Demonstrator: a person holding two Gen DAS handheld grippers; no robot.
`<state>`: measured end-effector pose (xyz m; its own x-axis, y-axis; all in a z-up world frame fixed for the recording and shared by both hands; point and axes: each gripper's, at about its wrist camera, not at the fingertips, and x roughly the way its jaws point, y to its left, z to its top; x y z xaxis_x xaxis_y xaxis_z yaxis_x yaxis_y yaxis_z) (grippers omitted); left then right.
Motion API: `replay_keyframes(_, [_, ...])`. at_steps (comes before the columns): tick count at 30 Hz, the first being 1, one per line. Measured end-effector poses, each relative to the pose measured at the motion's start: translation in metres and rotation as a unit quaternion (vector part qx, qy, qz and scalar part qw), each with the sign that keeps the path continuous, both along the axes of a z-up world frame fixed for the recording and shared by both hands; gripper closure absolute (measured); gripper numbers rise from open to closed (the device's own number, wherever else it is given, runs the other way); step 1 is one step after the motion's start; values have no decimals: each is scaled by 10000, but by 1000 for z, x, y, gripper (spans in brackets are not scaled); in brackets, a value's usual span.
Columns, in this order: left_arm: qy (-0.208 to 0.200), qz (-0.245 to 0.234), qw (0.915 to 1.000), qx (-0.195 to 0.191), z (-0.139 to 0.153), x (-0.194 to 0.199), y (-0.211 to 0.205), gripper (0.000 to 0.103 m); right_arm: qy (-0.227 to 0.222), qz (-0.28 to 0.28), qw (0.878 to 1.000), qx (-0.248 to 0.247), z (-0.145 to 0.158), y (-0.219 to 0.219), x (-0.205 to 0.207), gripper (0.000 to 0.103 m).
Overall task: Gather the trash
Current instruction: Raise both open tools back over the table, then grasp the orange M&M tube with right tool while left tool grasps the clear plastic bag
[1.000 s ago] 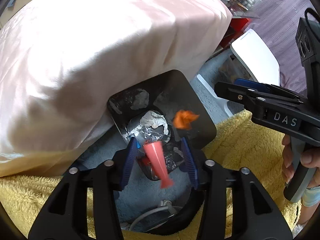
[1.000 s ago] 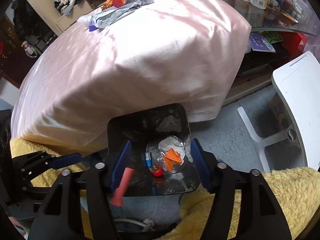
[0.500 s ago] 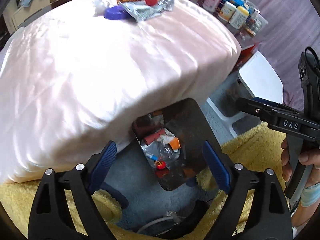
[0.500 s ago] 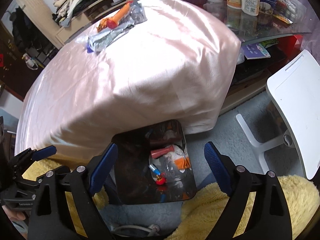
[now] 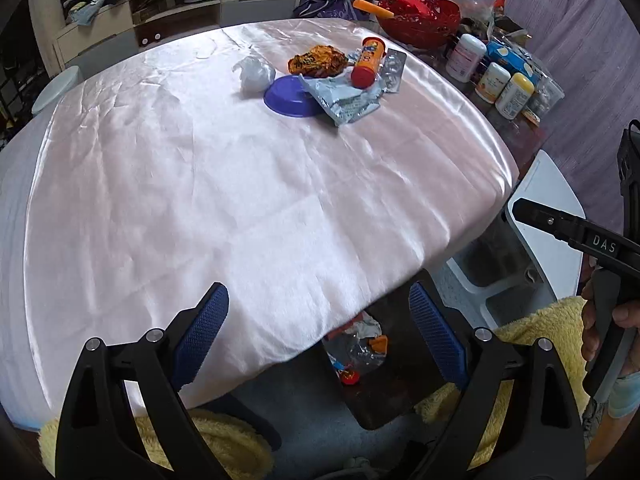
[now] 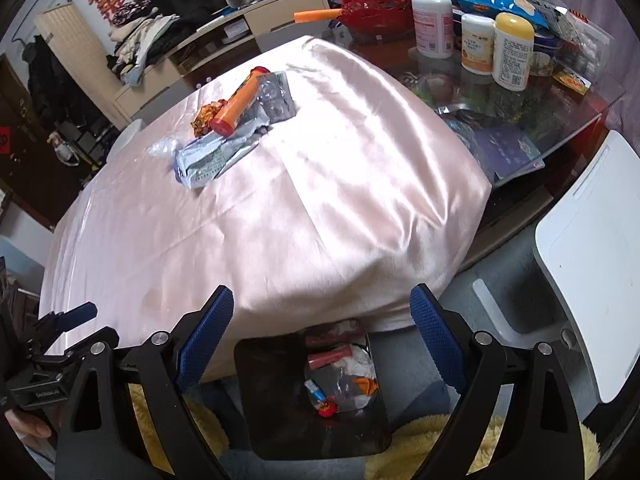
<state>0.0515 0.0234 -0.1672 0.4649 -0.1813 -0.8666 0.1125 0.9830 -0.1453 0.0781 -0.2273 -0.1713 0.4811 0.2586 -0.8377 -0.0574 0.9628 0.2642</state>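
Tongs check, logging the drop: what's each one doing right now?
Left tongs: open, holding nothing.
Right tongs: open, holding nothing.

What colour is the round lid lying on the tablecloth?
Purple lid; clearest in the left wrist view.

Left gripper (image 5: 318,330) empty, trash (image 5: 334,76) on tablecloth (image 5: 200,184)

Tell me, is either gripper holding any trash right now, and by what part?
Nothing is held. The left gripper and right gripper are both open and empty above the black bin.
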Motion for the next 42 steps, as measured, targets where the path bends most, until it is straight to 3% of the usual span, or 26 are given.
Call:
replay_keyframes(13, [-266, 395, 9986, 246, 12, 76, 35, 16, -488, 402, 9979, 114, 27, 52, 84, 13])
replay_keyframes(22, [-420, 371, 9979, 338, 19, 132, 49, 16, -486, 461, 9975, 205, 23, 94, 143, 14])
replay_keyframes(24, [-445, 321, 9978, 368, 18, 145, 50, 17, -472, 440, 9977, 215, 19, 98, 153, 18])
replay_keyframes(26, [-461, 295, 9978, 387, 17, 159, 49, 17, -398, 423, 9979, 273, 14, 101, 163, 30])
replay_keyframes(29, [-480, 234, 9980, 345, 15, 179, 49, 23, -295, 429, 9981, 327, 7, 106, 174, 40])
replay_keyframes(34, [-337, 152, 9992, 169, 3, 208, 45, 39, -215, 449, 9980, 378, -2, 110, 183, 44])
replay_keyframes(40, [-140, 86, 9999, 20, -14, 227, 44, 62, -114, 436, 9984, 339, -14, 110, 191, 59])
replay_keyframes(42, [-92, 62, 9999, 24, -17, 229, 43, 76, -52, 478, 9984, 295, -20, 111, 192, 62])
